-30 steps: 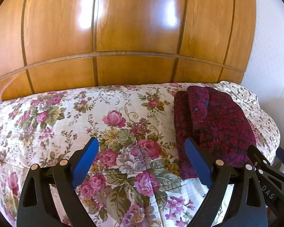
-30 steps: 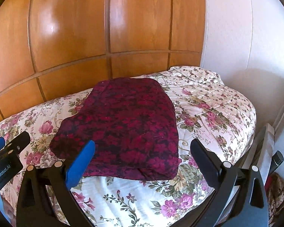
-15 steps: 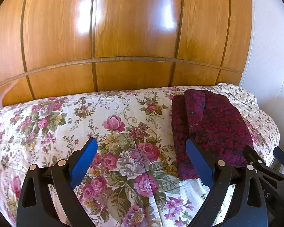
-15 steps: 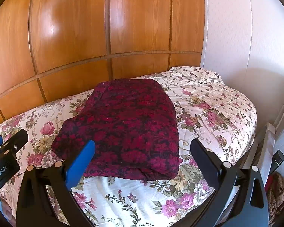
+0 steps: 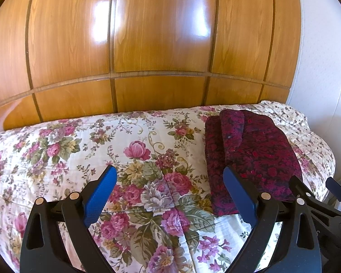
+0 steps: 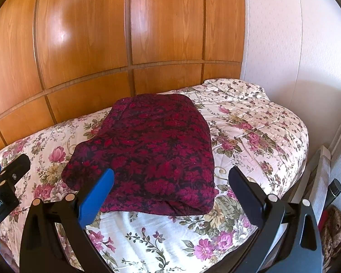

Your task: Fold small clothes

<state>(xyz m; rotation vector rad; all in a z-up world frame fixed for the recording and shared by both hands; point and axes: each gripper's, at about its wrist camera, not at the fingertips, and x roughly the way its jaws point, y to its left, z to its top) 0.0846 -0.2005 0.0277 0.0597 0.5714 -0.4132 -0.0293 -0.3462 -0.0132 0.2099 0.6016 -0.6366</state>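
A dark red and black patterned garment [image 6: 152, 152] lies folded into a compact rectangle on the floral bedspread [image 6: 250, 136]. It also shows at the right in the left wrist view [image 5: 250, 154]. My right gripper [image 6: 170, 177] is open and empty, held above the garment's near edge. My left gripper [image 5: 169, 179] is open and empty over the bedspread [image 5: 79, 147], left of the garment. The right gripper's body [image 5: 325, 207] shows at the lower right of the left wrist view.
A glossy wooden panelled wall [image 5: 147, 45] runs behind the bed. A white wall [image 6: 295, 45] stands to the right. The bed's right edge drops to a narrow gap with a board and a brown bundle [image 6: 334, 227].
Both grippers have drawn back and up slightly from the bed, so the garment sits a little farther off. Both stay open.
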